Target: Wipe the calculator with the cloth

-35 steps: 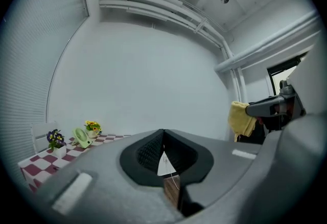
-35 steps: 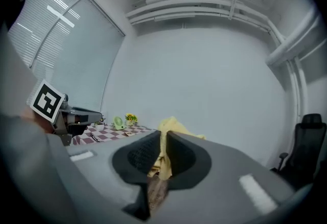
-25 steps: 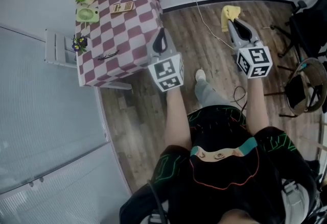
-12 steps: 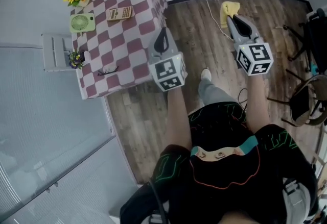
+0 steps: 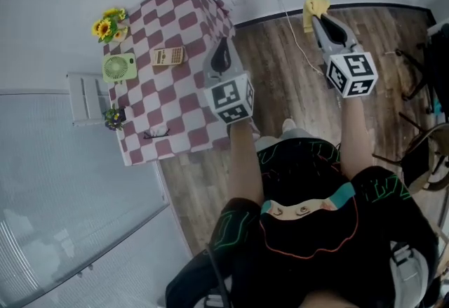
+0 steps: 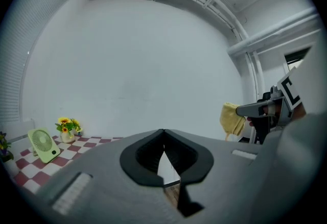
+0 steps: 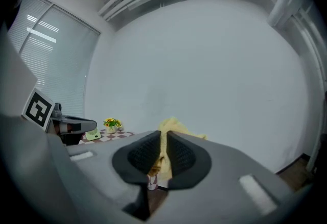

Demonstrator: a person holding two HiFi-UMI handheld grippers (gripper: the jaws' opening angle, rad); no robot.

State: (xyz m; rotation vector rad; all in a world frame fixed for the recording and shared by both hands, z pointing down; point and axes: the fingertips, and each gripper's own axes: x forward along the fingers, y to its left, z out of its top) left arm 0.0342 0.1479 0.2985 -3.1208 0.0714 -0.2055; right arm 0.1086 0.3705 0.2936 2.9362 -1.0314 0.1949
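Note:
The tan calculator (image 5: 168,56) lies flat on the maroon-and-white checked table (image 5: 175,99), toward its far side. My left gripper (image 5: 221,54) hovers over the table's right edge, jaws shut with nothing between them (image 6: 163,139). My right gripper (image 5: 319,20) is held out over the wooden floor, well right of the table, shut on the yellow cloth (image 5: 314,8). The cloth (image 7: 166,139) bunches between and above the right jaws, and shows as a hanging yellow wad (image 6: 232,119) in the left gripper view.
On the table stand a green mini fan (image 5: 118,67), a pot of sunflowers (image 5: 106,26), a small flower pot (image 5: 114,118) and a pair of glasses (image 5: 156,134). A white cable (image 5: 295,40) runs across the floor from a wall socket. Chairs (image 5: 428,117) stand at right.
The person has stepped closer to the table; both grippers have moved forward with it, the left one now over the table's right edge. The cloth stays held.

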